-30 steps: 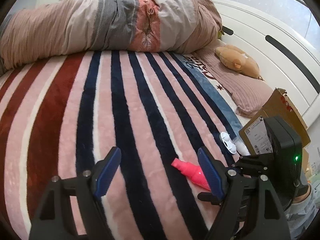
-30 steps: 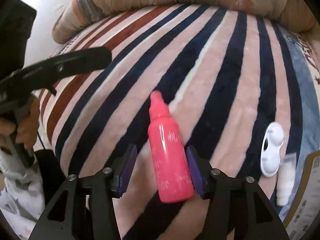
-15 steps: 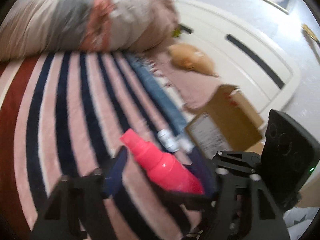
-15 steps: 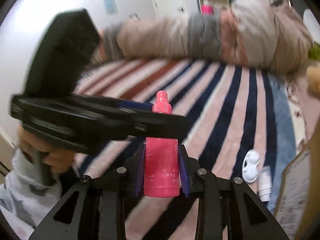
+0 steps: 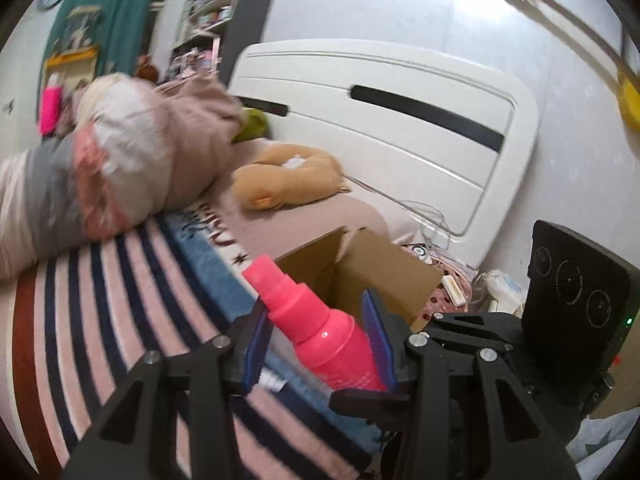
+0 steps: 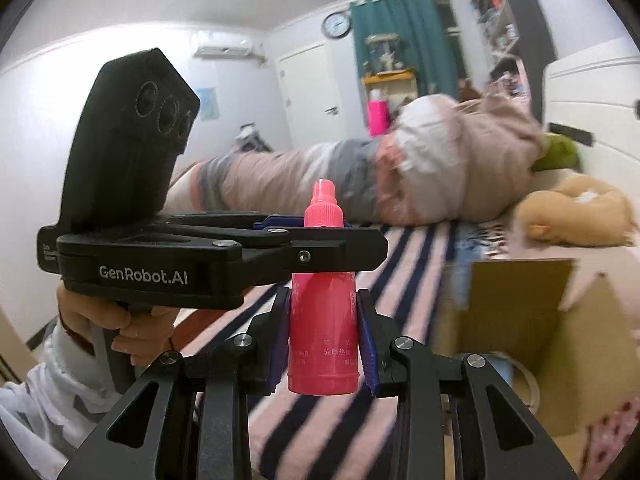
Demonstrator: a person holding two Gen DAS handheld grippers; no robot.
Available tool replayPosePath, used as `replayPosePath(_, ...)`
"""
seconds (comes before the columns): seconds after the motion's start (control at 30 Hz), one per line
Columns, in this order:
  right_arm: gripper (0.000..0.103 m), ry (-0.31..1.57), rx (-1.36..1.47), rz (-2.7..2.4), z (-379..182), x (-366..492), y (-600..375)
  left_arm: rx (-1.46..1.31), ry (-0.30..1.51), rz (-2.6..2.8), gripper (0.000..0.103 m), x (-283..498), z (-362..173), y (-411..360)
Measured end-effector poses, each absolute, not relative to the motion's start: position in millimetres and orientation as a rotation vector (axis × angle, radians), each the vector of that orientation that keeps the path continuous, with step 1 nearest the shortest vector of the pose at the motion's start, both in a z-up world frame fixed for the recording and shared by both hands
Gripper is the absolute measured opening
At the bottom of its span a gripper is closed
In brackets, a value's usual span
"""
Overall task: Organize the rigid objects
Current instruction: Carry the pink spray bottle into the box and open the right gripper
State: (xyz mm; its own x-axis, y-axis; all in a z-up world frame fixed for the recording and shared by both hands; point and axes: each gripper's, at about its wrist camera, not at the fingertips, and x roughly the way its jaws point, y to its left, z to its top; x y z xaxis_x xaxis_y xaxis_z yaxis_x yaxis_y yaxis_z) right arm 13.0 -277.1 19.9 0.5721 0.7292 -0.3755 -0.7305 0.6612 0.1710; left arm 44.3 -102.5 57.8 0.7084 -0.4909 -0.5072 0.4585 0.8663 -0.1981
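A pink spray bottle (image 6: 323, 320) is held upright above the striped bed by my right gripper (image 6: 324, 336), whose blue pads are shut on its lower body. My left gripper (image 5: 318, 340) has its jaws on either side of the same bottle (image 5: 320, 332) around its shoulder, close to it; whether the pads touch is unclear. In the right wrist view the left gripper (image 6: 304, 240) crosses in front of the bottle's neck. An open cardboard box (image 5: 360, 276) stands just beyond the bottle, also visible in the right wrist view (image 6: 516, 320).
The bed has a striped pink, navy and red blanket (image 5: 100, 320), a rolled duvet (image 5: 112, 168) at the far side and a tan plush toy (image 5: 288, 176) by the white headboard (image 5: 400, 120). Small items lie on the floor right of the box (image 5: 452, 288).
The right gripper closed on the pink bottle, lifted it off the blanket and turned it upright. The left gripper swung toward the box and brought its jaws around the bottle's upper part.
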Motion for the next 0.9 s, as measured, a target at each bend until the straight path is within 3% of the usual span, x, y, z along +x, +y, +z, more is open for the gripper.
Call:
replayPosePath(0.33, 0.027, 0.550, 0.011, 0.663, -13, 57, -358, 0.090, 0.715, -0.578, 0.039, 105, 36, -221)
replayPosePath(0.67, 0.028, 0.648, -0.024, 0.602, -44, 88, -374, 0.170, 0.853, -0.572, 0.039, 142, -5, -256)
replayPosePath(0.73, 0.028, 0.652, -0.024, 0.606, -45, 89, -371, 0.170, 0.866, -0.573, 0.042, 144, -8, -256)
replayPosePath(0.8, 0.028, 0.657, -0.033, 0.599, -46, 88, -369, 0.166, 0.867, -0.566, 0.058, 144, -8, -254)
replayPosePath(0.9, 0.028, 0.664, -0.042, 0.581, -46, 88, -367, 0.160, 0.838, -0.547, 0.065, 140, 0, -245)
